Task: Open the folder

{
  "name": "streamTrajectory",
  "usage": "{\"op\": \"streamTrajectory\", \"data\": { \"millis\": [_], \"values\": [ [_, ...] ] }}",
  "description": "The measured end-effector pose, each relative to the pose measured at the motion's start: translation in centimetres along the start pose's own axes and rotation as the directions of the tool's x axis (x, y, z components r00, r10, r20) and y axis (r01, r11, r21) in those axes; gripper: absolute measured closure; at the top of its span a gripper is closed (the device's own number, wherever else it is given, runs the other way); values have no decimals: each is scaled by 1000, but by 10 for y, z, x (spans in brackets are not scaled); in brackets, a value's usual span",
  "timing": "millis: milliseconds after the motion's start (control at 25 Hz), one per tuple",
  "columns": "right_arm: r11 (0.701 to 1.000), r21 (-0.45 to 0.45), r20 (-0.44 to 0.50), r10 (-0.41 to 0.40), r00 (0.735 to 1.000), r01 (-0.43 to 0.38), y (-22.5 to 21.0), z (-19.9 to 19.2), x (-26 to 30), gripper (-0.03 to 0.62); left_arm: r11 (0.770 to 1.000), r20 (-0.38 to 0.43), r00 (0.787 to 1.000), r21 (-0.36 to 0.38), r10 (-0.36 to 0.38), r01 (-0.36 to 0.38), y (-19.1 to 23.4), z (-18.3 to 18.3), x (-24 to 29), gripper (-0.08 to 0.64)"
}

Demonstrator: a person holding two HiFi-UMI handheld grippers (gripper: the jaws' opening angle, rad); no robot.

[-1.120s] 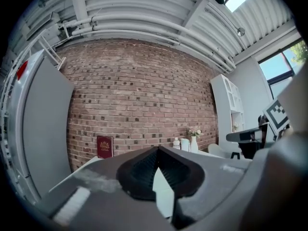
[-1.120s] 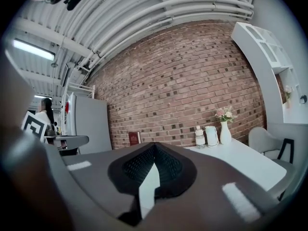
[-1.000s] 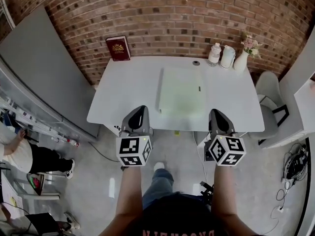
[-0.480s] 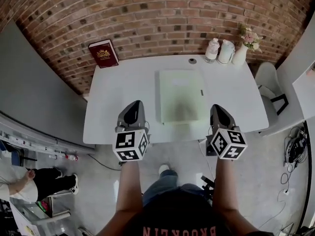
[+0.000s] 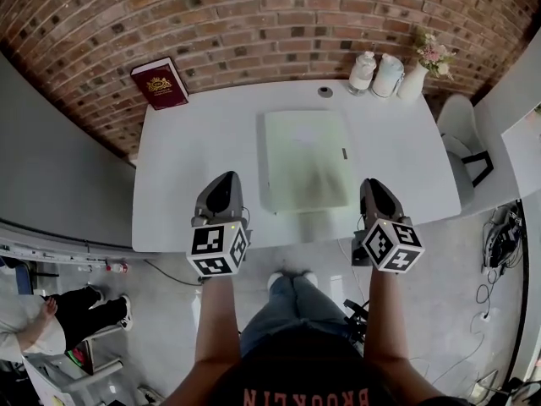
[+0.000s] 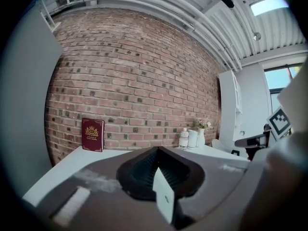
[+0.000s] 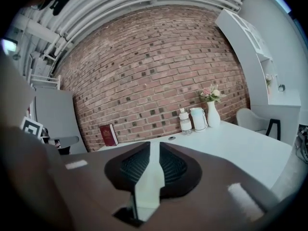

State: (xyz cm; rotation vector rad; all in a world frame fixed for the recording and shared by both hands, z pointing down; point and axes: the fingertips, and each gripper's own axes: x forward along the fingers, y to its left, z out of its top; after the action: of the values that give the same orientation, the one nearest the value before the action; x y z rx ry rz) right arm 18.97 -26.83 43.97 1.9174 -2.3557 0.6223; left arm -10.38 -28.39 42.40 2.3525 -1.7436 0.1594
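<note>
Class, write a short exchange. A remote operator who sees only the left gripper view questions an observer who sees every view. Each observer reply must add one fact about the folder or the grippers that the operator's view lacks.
Operator: I can't see a folder from here. Where is it?
Observer: The folder lies flat and closed in the middle of the table.
Operator: What about the right gripper's jaws?
Observer: The right gripper has its jaws opening, with nothing between them.
</note>
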Motion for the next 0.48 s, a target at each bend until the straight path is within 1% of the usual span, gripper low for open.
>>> {"op": "streamTrajectory", "data": {
  "millis": [80,120,480],
  "values": [
    [1000,20,-34,16,999,-15,-6,-9,5,463,1000,-20,1000,-3,7,-7,-3,-6,3,560],
    [999,30,-50,18,999,-16,-10,-13,8,444,1000,-33,999,-2,8,-8,-6,-10,4,560],
    [996,95,-169,13,986,3,-23,-64,24,415,1000,-151,989,17,7,-4,-16,-52,7,560]
  ]
}}
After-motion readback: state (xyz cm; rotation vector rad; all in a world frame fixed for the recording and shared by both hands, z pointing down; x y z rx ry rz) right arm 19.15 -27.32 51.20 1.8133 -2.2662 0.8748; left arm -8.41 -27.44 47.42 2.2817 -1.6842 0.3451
